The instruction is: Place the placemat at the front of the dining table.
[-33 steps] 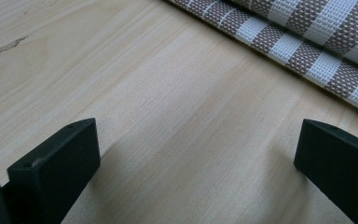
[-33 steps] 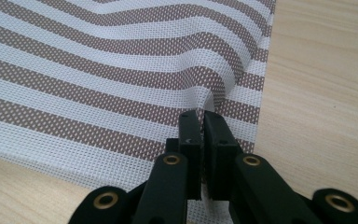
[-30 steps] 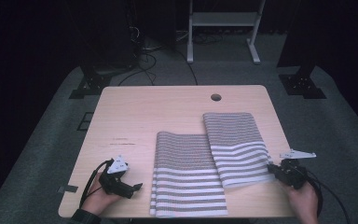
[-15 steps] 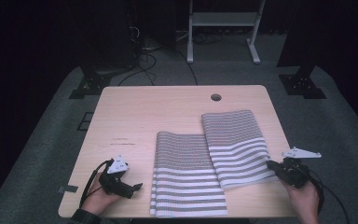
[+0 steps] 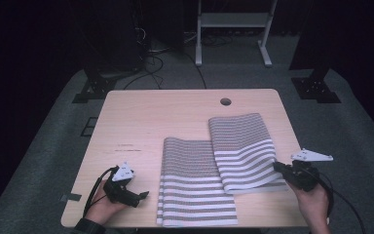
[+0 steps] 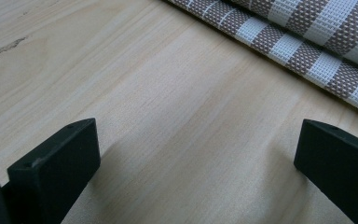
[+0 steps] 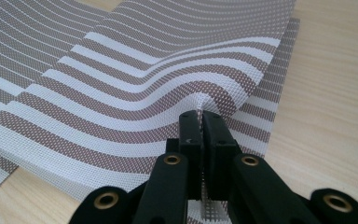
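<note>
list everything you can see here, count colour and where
striped placemat: 1, brown and white, flat near the table's front edge, centre
second striped placemat: 1, brown and white, right of the first and overlapping its right side; near right edge pinched up
table: 1, light wood, centre of the high view
cable hole: 1, dark, far side of the tabletop, right of centre
white frame stand: 1, on the floor beyond the table
dark stand bases: 2, black, on the grey floor at the table's far corners
left gripper: 1, black, jaws open over bare wood left of the first placemat
right gripper: 1, black, jaws shut on the second placemat's edge
hands: 2, at the near edge, one per gripper
</note>
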The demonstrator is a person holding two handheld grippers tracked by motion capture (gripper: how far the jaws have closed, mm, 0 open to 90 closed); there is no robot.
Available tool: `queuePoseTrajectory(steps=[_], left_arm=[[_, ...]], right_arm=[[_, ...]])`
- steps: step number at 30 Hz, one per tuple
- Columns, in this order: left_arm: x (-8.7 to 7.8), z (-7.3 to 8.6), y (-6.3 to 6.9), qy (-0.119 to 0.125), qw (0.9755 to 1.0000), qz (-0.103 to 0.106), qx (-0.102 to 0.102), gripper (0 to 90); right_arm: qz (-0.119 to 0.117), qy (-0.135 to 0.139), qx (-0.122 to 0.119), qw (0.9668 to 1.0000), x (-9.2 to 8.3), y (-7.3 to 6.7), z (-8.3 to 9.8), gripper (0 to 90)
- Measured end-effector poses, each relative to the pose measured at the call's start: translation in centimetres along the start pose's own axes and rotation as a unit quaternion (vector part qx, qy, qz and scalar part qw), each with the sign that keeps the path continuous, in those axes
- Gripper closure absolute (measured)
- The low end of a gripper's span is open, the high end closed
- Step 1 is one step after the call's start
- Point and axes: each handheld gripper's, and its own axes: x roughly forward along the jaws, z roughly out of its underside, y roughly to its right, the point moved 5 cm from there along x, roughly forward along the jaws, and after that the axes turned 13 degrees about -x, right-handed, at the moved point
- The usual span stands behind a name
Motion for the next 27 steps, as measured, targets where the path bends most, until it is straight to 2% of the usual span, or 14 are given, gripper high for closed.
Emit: queuePoseTrajectory(steps=[10, 15, 21, 27], left_arm=[[0.0, 0.0, 0.0, 0.0, 1.0, 0.0, 0.0, 0.0], [0.0, 0.0, 0.0, -0.001, 1.0, 0.0, 0.0, 0.0], [0.0, 0.0, 0.0, -0.001, 1.0, 0.0, 0.0, 0.0], [0.0, 0.0, 0.0, -0.001, 1.0, 0.0, 0.0, 0.0]], right_arm=[[0.001, 0.039, -0.023, 0.999, -0.4, -0.1, -2.9, 87.4], [-0.006, 0.053, -0.029, 0.9982, -0.3, -0.4, -4.1, 87.6], [-0.022, 0.063, -0.033, 0.9972, 0.5, -0.9, -5.3, 87.7], [-0.036, 0.058, -0.037, 0.997, 2.1, -1.2, -5.9, 87.7]])
